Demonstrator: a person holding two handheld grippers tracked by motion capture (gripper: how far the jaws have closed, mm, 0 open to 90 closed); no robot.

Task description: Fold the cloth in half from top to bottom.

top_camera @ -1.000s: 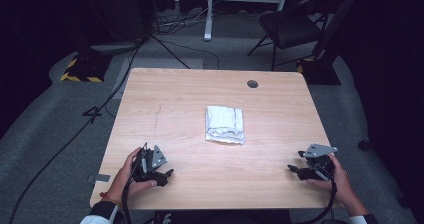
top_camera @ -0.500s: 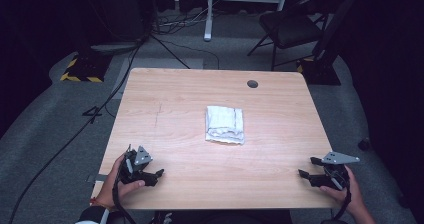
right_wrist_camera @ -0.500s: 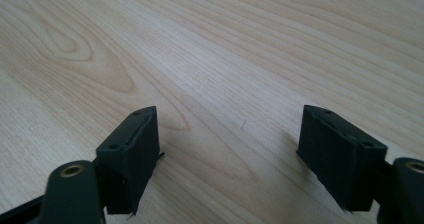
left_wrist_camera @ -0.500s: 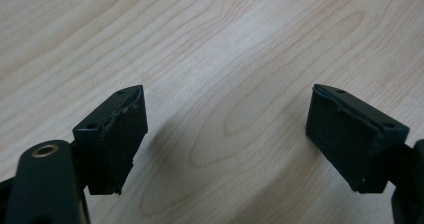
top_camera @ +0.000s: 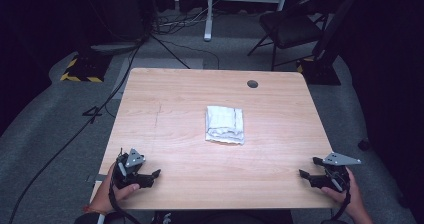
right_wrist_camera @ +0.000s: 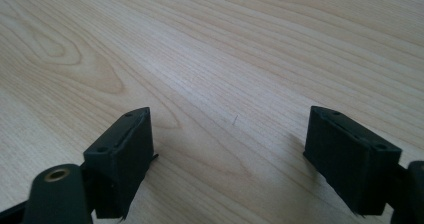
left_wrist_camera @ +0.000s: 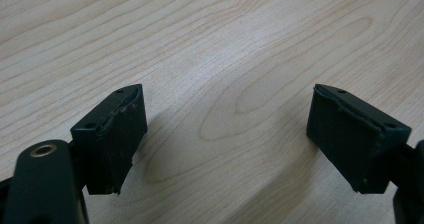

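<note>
Right now we are holding both grippers low at the near edge of the desk (top_camera: 165,94), one toward each near corner. The folded white cloth (top_camera: 225,125) is lying near the middle of the desk, a little right of centre and well apart from both. Its long axis is running from the near edge toward the far edge. From the left gripper (top_camera: 156,173) it is lying ahead and to the right; from the right gripper (top_camera: 302,173), ahead and to the left. The right gripper is looking slightly the nearer. Both are standing released with nothing between the jaws: in the left gripper view the pads (left_wrist_camera: 116,134) are framing bare wood, and in the right gripper view the pads (right_wrist_camera: 125,154) are doing the same, the right jaws having just been opening. We are seeing no containers on the desk, just a small dark round hole (top_camera: 252,84) toward its far right corner.
</note>
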